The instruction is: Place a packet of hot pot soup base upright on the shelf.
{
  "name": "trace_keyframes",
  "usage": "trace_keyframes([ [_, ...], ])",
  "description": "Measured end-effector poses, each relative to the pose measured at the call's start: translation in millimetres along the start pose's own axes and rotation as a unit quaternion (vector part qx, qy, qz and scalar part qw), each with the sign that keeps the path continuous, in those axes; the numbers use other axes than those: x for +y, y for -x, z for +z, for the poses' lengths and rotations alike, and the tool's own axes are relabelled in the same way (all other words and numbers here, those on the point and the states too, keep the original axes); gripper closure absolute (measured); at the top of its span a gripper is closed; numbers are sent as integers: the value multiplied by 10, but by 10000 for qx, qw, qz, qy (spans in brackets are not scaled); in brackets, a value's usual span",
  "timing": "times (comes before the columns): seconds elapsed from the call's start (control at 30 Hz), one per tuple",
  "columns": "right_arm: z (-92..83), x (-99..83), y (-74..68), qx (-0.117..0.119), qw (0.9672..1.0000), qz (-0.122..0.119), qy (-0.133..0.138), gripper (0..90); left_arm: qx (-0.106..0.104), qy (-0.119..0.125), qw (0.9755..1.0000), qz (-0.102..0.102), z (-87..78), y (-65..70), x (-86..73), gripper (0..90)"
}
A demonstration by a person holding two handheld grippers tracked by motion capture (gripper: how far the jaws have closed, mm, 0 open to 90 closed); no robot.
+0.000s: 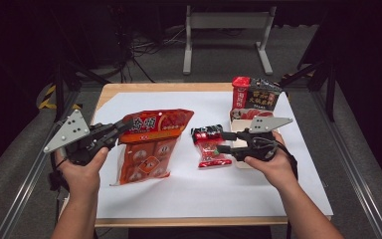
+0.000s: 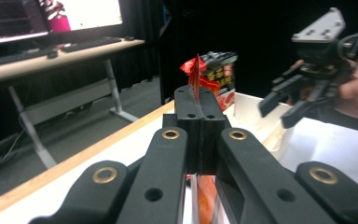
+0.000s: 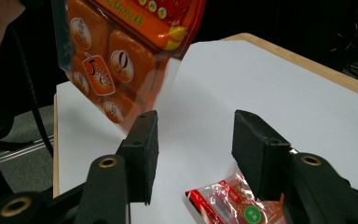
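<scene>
A big orange snack bag (image 1: 151, 144) hangs tilted over the white paper at the left, its lower end near the sheet. My left gripper (image 1: 115, 130) is shut on the bag's upper left corner; in the left gripper view the thin bag edge (image 2: 196, 70) sticks up out of the closed jaws (image 2: 198, 100). A small red packet (image 1: 210, 152) lies flat at the middle. My right gripper (image 1: 219, 141) stands open just right of it, pads apart with nothing pressed between them (image 3: 193, 144). The small red packet (image 3: 233, 200) lies below the jaws, and the orange bag (image 3: 121, 51) hangs beyond them.
A white open box (image 1: 238, 130) stands behind the right hand, with a red packet (image 1: 239, 92) and a black packet (image 1: 263, 94) upright at its far end. White paper (image 1: 204, 189) covers the wooden table (image 1: 179, 86). A desk frame stands on the floor beyond.
</scene>
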State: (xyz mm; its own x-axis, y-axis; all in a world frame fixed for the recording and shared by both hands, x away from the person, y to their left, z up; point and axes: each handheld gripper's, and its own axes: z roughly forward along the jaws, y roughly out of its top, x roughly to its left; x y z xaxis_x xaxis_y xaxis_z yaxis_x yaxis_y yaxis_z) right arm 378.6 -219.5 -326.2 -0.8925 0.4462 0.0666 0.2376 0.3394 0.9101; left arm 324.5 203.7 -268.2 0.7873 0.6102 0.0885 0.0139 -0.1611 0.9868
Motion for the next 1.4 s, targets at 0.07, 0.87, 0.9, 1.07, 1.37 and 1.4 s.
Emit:
trace_keyframes([
  [0.07, 10, 10, -4, 14, 10000, -16, 35, 502, -50, 5, 10000, 56, 5, 36, 23, 900],
  [0.87, 276, 62, -105, 311, 9986, -134, 398, 316, -509, 272, 9980, 268, 131, 284, 229, 900],
  [0.9, 299, 55, -116, 331, 9986, -149, 395, 312, -518, 280, 9978, 300, 148, 305, 247, 900],
  [1.07, 372, 32, -152, 414, 9983, -143, 383, 305, -609, 317, 9972, 292, 185, 330, 255, 900],
  [1.37, 543, -14, -257, 657, 9966, -280, 422, 262, -769, 381, 9959, 282, 240, 397, 261, 900],
  [1.4, 560, -18, -270, 677, 9964, -294, 427, 260, -820, 382, 9955, 292, 246, 405, 262, 900],
])
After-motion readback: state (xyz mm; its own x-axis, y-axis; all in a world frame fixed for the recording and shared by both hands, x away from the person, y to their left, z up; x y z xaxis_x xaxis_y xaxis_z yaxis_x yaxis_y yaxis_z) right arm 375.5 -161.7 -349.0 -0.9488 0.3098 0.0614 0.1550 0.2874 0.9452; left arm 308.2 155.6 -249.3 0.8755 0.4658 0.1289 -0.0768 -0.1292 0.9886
